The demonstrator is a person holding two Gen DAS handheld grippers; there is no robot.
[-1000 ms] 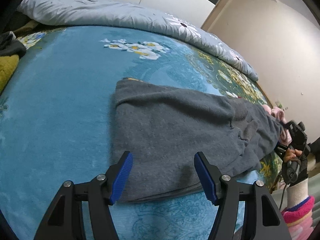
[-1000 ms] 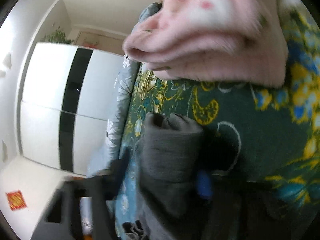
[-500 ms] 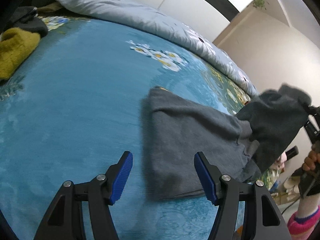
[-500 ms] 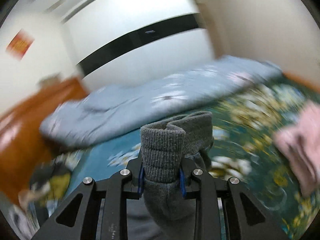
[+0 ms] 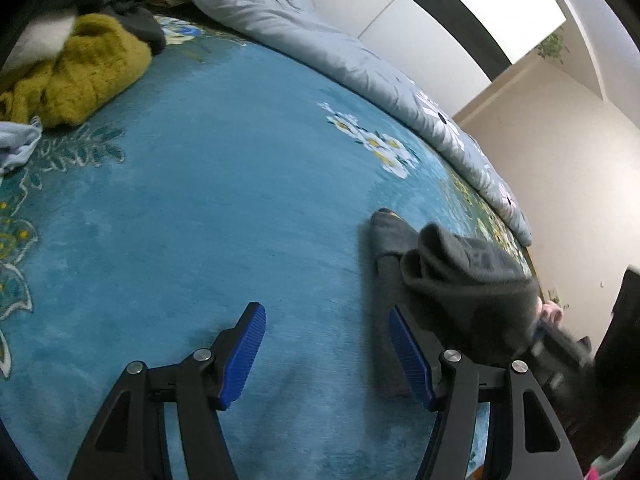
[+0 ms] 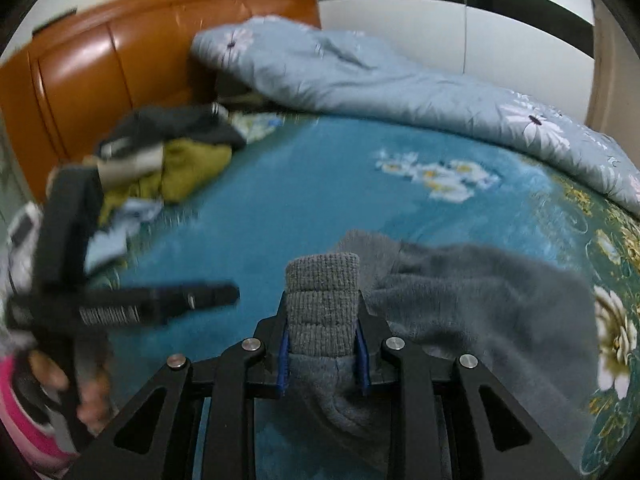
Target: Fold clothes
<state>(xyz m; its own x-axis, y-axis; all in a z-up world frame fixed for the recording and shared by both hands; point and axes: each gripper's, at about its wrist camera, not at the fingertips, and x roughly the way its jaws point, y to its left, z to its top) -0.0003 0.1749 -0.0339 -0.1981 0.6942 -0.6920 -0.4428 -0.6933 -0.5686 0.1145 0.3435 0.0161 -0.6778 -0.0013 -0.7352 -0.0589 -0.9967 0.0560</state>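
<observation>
Right claw point(image 6: 322, 354) grips the ribbed cuff of the grey sweater point(image 6: 480, 304), which lies on the bed point(image 6: 304, 200) at 3 o'clock of the open, empty left claw point(image 5: 326, 354). With only one end held, the fold could land crooked or bunch up.

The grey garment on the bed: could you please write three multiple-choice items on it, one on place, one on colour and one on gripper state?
1. Where does the yellow-green knit lie?
A. Near the headboard
B. On the grey garment
C. On the floor

2. What colour is the blanket under the garment?
A. Red
B. Blue
C. White

3. How do the grippers stand?
A. Both open
B. Left gripper shut, right open
C. Left open, right gripper shut on the garment's ribbed cuff

Answers:
1 A: it sits in the pile by the orange headboard.
2 B: blue plush surrounds the garment.
3 C: the left fingers are apart over bare blanket; the right clamps the cuff.
</observation>
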